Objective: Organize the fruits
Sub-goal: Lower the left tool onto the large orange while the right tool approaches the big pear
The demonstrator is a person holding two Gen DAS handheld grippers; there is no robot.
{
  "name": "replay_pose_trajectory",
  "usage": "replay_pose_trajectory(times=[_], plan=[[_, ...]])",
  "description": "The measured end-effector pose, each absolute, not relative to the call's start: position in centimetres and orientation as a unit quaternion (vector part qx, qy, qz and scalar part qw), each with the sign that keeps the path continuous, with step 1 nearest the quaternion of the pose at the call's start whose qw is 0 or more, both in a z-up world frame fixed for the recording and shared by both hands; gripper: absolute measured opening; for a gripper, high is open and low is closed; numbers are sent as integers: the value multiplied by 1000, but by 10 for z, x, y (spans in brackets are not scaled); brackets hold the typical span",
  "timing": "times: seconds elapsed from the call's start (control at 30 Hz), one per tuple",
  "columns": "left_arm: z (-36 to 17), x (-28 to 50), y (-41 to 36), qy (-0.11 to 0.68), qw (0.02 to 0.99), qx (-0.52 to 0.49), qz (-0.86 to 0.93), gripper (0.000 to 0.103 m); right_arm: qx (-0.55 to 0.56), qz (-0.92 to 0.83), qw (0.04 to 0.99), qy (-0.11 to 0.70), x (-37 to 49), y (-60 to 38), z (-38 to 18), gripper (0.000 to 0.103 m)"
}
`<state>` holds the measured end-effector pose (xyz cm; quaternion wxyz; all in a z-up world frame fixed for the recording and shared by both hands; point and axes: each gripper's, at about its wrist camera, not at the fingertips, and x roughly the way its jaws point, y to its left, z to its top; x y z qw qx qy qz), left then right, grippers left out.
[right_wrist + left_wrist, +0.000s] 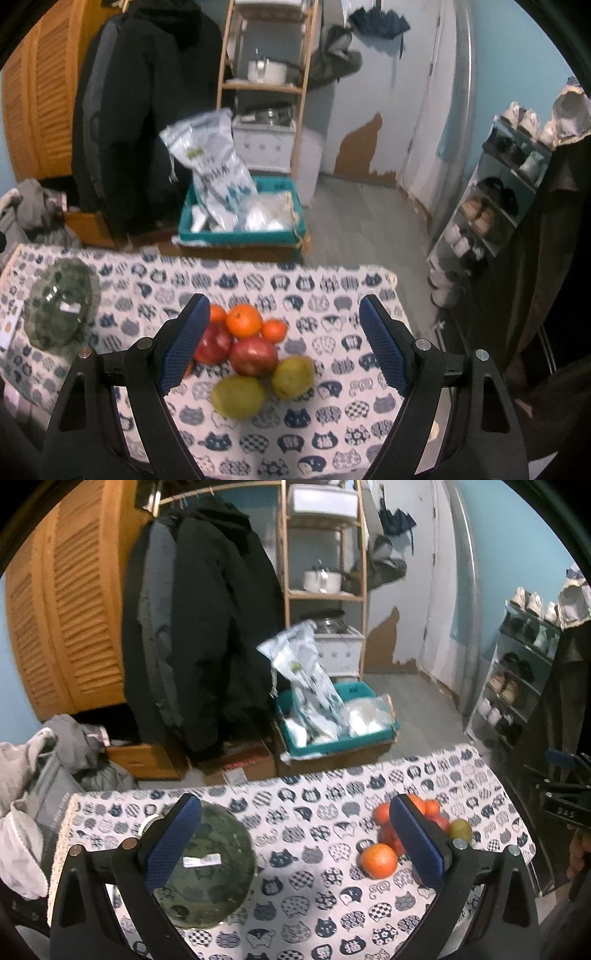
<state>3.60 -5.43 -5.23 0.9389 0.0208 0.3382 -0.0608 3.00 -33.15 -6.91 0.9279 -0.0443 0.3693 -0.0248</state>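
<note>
Both claws sit closest to the lenses and both are spread wide with nothing between the pads: our right gripper hangs over the fruit pile, our left gripper hangs between the green glass plate and the fruit. From the right wrist, two pears lie nearest us at 6 o'clock of the pile, two red apples touch each other at the middle, and three oranges sit at 12 o'clock; a fourth orange lies just apart at the pile's near-left edge in the left wrist view. The plate is well apart, at 9 o'clock of the pile, empty apart from a white sticker. We judge nothing is sorted yet. Risks: the fruits touch, so closing on one apple can shove its neighbours, and round fruit on this cat-print tablecloth could roll toward the far edge at 12 o'clock. Our left pad already overlaps the pile, so a careless close may clip an orange. Pears are tapered and may squirt out of a flat pinch. The plate is shallow, so fruit released from height could roll off. Frames are a bit blurred, so fine contacts are unclear.
</note>
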Motion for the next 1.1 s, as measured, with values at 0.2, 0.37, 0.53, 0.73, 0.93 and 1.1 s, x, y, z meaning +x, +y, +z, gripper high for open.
replay_pose_trajectory(times=[0.2, 0.37, 0.53, 0.73, 0.93, 1.1], plan=[[-76, 49, -73, 368, 927, 37, -66, 103, -31, -27, 906, 421, 41, -344, -102, 81], [-101, 63, -86, 400, 913, 45, -72, 103, -13, -30, 889, 457, 50, -358, -127, 81], [-127, 75, -97, 432, 897, 49, -78, 103, -3, -32, 873, 487, 58, -366, -149, 81], [-154, 86, -109, 457, 884, 54, -87, 103, 0, -39, 852, 523, 70, -373, -178, 81], [-187, 97, -120, 492, 864, 55, -94, 103, 2, -38, 829, 558, 80, -375, -208, 81], [-214, 106, -128, 521, 846, 45, -104, 103, 9, -33, 812, 582, 88, -378, -230, 81]])
